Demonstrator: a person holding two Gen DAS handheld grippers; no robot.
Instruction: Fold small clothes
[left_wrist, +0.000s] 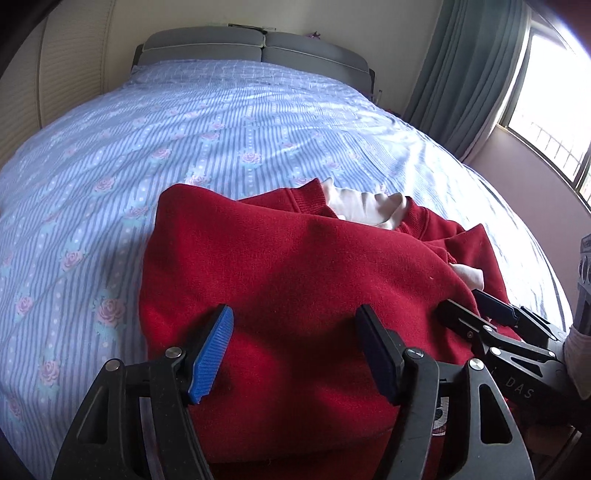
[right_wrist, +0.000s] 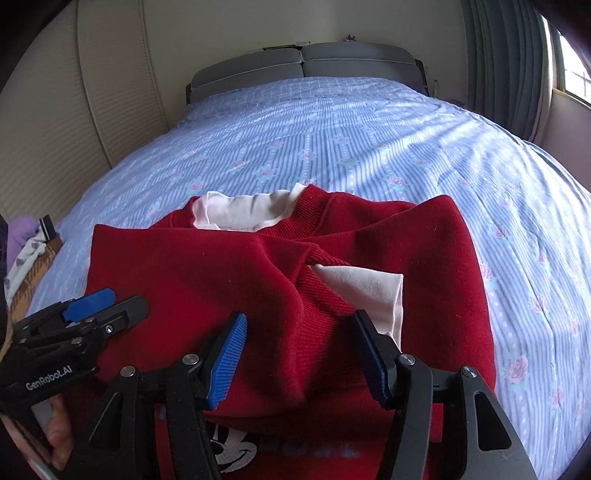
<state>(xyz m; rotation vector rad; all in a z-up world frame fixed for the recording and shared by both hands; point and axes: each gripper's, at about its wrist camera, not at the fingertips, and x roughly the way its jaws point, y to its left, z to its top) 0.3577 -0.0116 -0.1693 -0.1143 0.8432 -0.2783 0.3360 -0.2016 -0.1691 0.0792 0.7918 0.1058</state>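
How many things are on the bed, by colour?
Red: 1, the sweater
White: 1, the shirt inside it
Total: 2, on the blue bed. Both grippers, left and right, hover open.

The left gripper (left_wrist: 295, 350) points forward with its jaws spread wide, blue ribbed pads (left_wrist: 212, 354) facing inward. The right gripper (right_wrist: 299, 360) sits just beside it, jaws likewise parted wide. In the right wrist view, the left gripper appears at lower left, and bare fingers (right_wrist: 55, 432) of the person's left hand wrap its black body.
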